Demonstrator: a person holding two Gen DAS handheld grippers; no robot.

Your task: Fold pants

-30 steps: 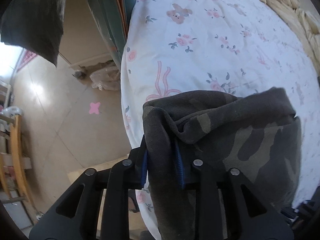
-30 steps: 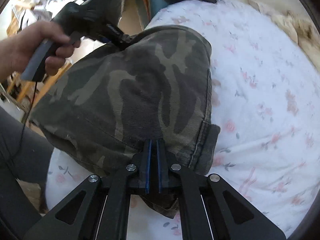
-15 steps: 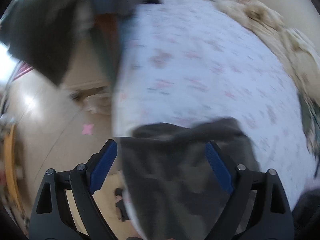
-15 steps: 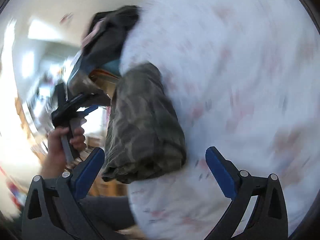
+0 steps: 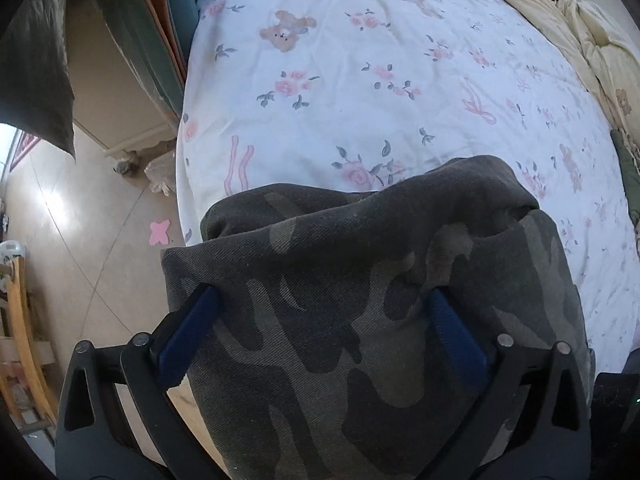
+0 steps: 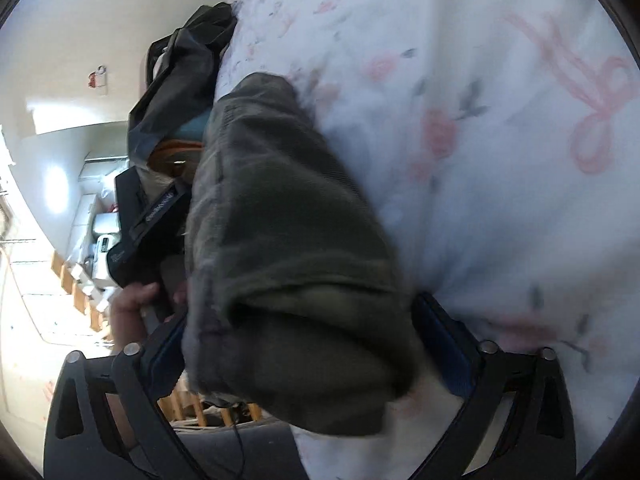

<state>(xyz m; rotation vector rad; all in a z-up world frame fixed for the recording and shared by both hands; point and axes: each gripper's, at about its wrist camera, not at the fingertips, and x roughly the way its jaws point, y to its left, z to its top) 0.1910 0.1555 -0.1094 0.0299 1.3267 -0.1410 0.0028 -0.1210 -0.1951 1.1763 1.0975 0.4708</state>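
Note:
The camouflage pants [image 5: 360, 320] lie as a folded bundle at the near edge of the bed. My left gripper [image 5: 320, 296] points down over them. Its jaws are opening wide, and the blue pads [image 5: 196, 324] straddle the bundle with cloth draped over their tips. In the right wrist view the pants [image 6: 288, 240] appear end-on and blurred. My right gripper [image 6: 300, 312] is rolled sideways with its jaws closing around the thick end. Its right pad [image 6: 440, 332] stands just beside the cloth; the left pad is partly hidden behind it. A hand [image 6: 132, 304] holds the left gripper's handle.
A white floral bed sheet [image 5: 380, 80] stretches ahead, with a beige quilt [image 5: 580, 28] bunched at its far right. Dark cloth [image 5: 36, 60] hangs at upper left. Tiled floor [image 5: 80, 220] and a wooden chair [image 5: 20, 320] lie left of the bed.
Both grippers were shut on the pants a second ago and have let go, jaws now wide. The right gripper rolled sideways and dropped to the bundle's end. The pants lie flatter.

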